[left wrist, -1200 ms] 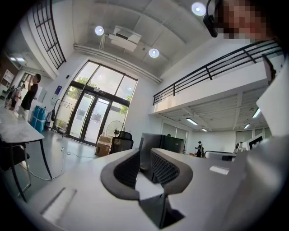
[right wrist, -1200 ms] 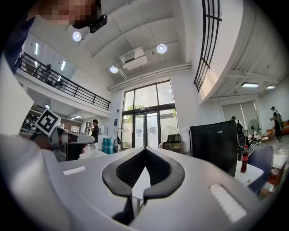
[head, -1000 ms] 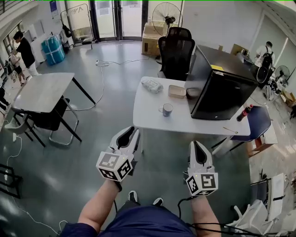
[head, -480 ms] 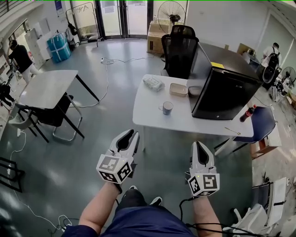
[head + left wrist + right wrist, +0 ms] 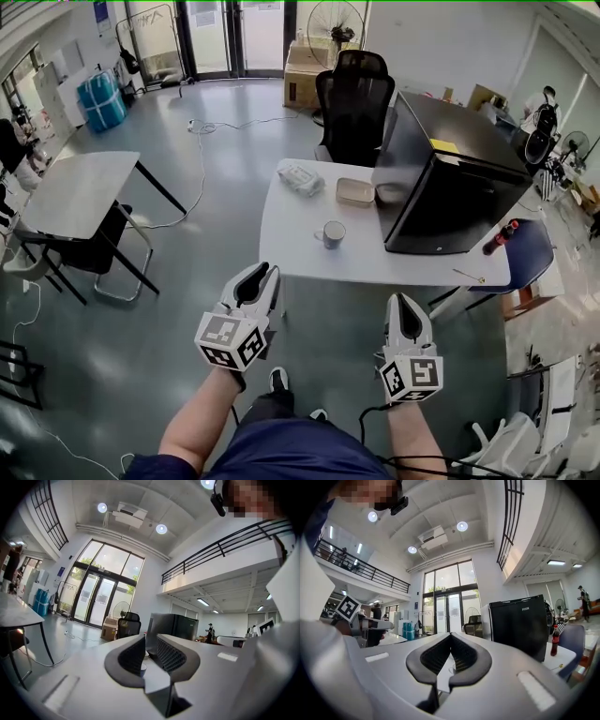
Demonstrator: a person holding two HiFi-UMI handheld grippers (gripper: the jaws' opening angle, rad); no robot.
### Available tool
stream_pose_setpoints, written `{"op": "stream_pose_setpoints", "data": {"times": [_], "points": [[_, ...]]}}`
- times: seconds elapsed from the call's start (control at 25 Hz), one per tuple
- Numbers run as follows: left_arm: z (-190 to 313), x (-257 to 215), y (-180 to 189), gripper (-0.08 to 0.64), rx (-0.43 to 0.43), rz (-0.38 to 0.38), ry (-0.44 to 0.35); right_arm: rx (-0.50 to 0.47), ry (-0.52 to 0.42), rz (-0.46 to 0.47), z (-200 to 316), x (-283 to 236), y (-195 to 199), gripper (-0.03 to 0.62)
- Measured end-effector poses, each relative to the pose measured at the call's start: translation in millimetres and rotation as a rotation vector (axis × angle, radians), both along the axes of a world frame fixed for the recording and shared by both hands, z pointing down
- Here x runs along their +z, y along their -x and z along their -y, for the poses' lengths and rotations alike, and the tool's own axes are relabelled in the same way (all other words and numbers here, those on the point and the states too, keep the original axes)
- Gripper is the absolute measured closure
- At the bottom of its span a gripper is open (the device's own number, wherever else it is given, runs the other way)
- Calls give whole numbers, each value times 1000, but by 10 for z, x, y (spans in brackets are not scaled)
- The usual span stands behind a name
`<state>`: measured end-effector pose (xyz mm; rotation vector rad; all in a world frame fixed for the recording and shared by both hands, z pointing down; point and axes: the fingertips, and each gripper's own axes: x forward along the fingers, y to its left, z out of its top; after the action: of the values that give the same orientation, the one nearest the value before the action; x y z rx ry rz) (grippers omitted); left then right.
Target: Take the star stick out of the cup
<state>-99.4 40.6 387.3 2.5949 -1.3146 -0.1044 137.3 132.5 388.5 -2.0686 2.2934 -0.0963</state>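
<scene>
Glossy floor [image 5: 112, 366], matt white table [image 5: 286, 244]

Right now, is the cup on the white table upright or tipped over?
Upright: the cup stands on its base on the table, its open mouth facing up.

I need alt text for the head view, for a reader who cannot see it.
Seen from above, a person holds a left gripper and a right gripper, both empty, over the grey floor, short of a white table. On the table stand a cup and a black fridge; a black chair is behind it.
</scene>
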Motion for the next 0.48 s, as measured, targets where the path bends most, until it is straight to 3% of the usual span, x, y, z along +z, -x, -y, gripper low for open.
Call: {"op": "stream_pose_setpoints", "data": {"times": [0.48], "points": [[1025, -89, 181, 482, 38, 19, -86, 96, -16, -58, 858, -173, 129, 586]]}}
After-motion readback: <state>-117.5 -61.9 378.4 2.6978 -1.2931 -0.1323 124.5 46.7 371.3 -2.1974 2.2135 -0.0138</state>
